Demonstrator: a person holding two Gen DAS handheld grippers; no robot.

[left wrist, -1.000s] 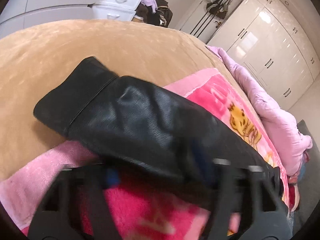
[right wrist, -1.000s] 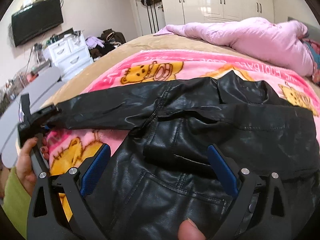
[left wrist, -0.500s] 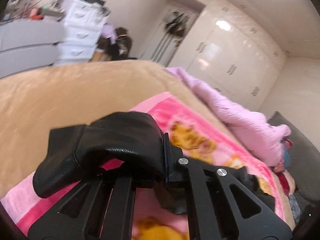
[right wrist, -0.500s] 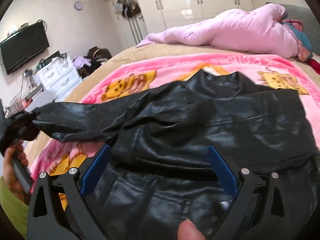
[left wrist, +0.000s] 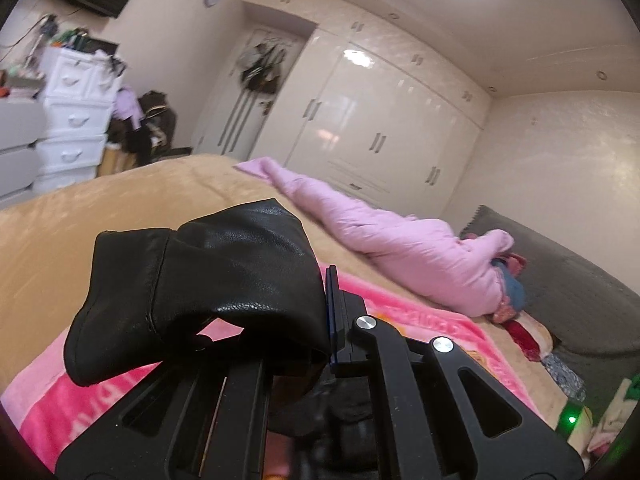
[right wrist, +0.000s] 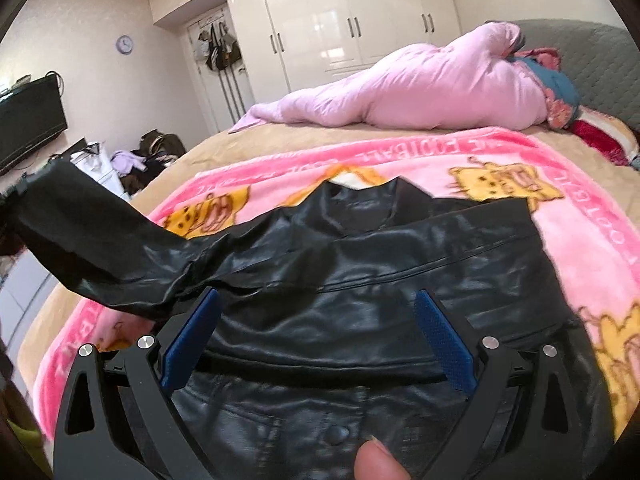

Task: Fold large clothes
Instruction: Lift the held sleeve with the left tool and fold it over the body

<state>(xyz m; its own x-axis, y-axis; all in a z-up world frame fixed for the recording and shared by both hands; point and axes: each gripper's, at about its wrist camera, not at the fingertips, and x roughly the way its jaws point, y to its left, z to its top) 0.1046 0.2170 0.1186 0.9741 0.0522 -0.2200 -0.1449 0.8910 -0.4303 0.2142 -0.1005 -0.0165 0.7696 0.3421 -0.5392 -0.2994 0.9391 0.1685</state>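
Black leather jacket [right wrist: 380, 280] lies on the bed [right wrist: 208, 148]; left tool [left wrist: 288, 344] apparently clenches its sleeve [left wrist: 208, 280]; right tool [right wrist: 316, 336] gapes wide above it.

Both hand-held tools are matte black plastic with triangular cut-outs in their finger arms and round silver screw heads at the joints. The right gripper [right wrist: 316, 340] carries textured blue pads [right wrist: 444, 348] on its fingers; the left gripper [left wrist: 280, 344] shows one blue pad edge. A bare thumb tip [right wrist: 378, 462] with a short nail appears at 6 o'clock.
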